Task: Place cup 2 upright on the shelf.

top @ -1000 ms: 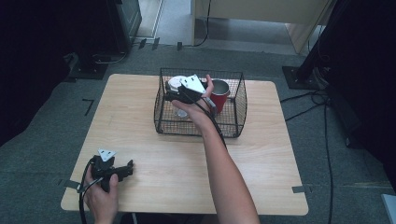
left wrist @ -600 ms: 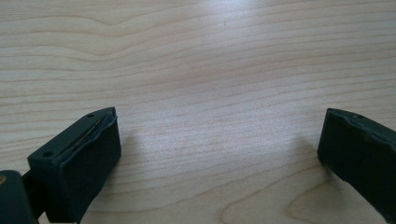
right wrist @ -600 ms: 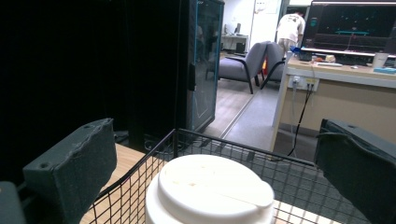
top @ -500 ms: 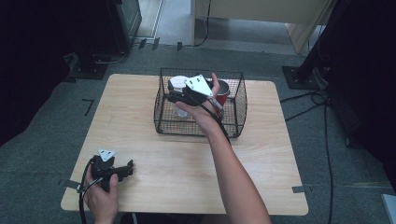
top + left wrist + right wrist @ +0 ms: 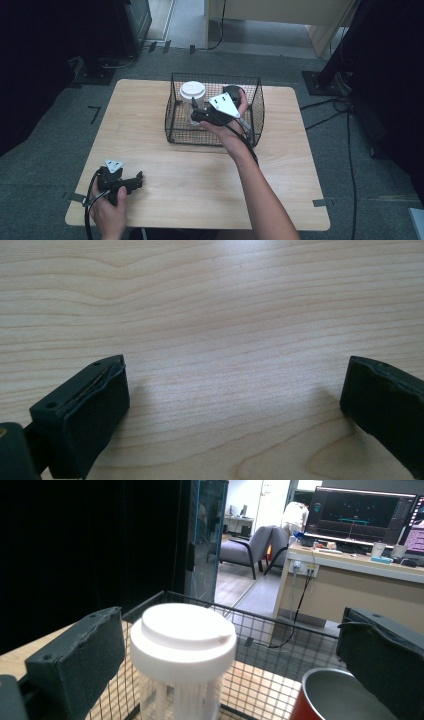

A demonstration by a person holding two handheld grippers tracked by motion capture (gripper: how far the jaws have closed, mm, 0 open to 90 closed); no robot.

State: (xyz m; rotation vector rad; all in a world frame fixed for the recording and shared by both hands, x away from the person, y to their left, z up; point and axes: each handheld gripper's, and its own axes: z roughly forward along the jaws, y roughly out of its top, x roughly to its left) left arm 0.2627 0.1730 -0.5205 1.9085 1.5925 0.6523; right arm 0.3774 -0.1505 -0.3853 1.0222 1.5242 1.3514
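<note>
The right tool (image 5: 196,111) hovers with jaws spread wide over the wire basket (image 5: 256,107), facing the white-lidded cup (image 5: 183,645) beside a red cup (image 5: 336,700). The left tool (image 5: 136,180) rests gaping on the wooden surface (image 5: 200,170), near its front left corner.

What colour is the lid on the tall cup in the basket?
White; the lid shows best in the right gripper view, standing in the wire basket.

This is an office or lab room: grey carpet floor (image 5: 45,150), a desk with monitors (image 5: 361,515), office chairs (image 5: 247,547) and floor cables (image 5: 345,107).
</note>
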